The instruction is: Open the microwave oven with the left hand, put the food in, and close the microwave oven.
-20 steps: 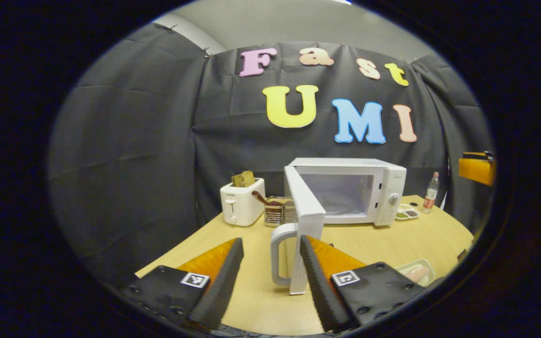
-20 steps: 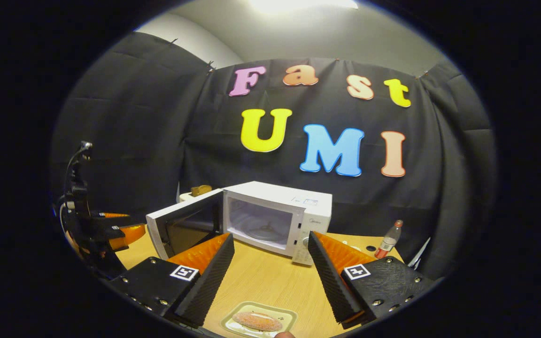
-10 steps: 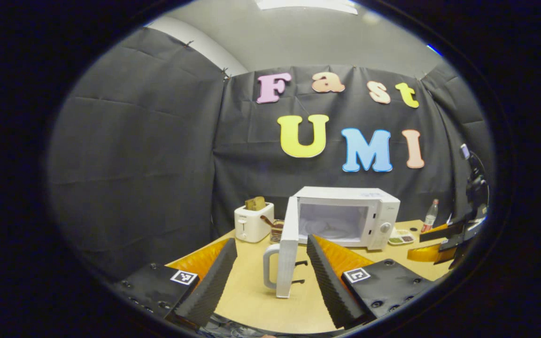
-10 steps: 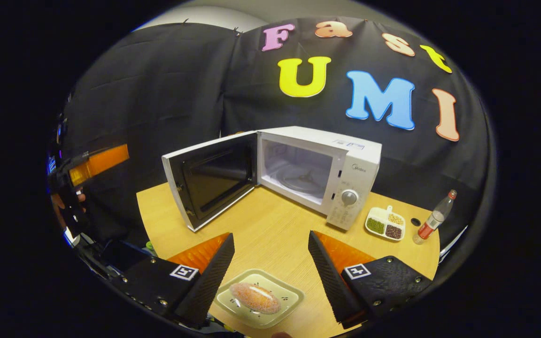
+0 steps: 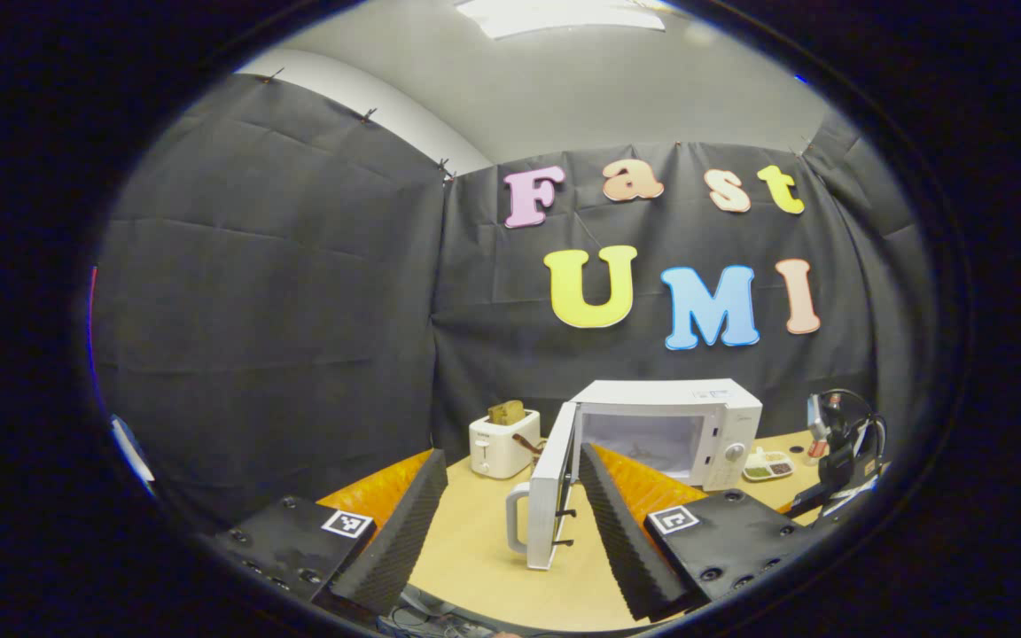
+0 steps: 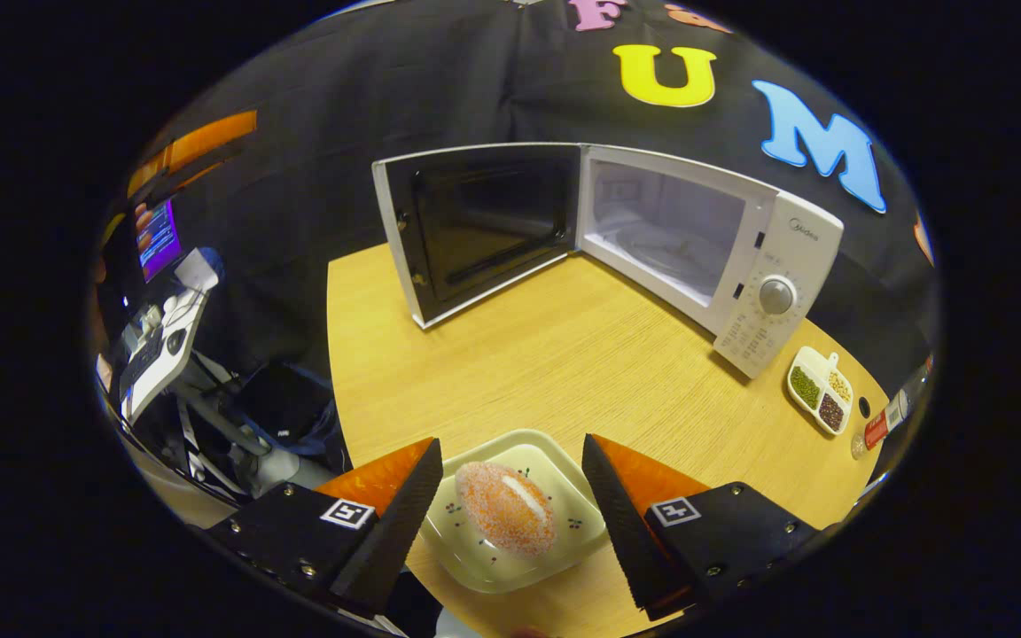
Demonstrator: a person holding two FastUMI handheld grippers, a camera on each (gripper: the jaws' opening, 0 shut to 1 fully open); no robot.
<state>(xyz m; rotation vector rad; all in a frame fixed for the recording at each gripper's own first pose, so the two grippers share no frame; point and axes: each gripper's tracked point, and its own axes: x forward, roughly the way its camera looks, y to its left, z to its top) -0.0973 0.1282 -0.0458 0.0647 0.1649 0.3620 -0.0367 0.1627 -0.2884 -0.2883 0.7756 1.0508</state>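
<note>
The table (image 6: 564,354) looks like pale wood, matt, with fine straight grain. The microwave (image 6: 776,257) has a smooth white plastic-looking shell, its door (image 6: 475,226) a dark glossy window. The plate (image 6: 564,540) shines like glazed ceramic; the bread (image 6: 506,508) looks grainy, sugared.

A recording booth in a lab is shown, set up like a small kitchen. A wooden table (image 6: 564,354) is enclosed by black cloth (image 5: 280,310) pinned up as walls, and a microwave oven (image 6: 697,239), a toaster (image 5: 500,447) and a divided snack dish (image 6: 816,400) are placed on it. Beside the table, stands with cables and a lit screen (image 6: 156,239) are seen.
</note>
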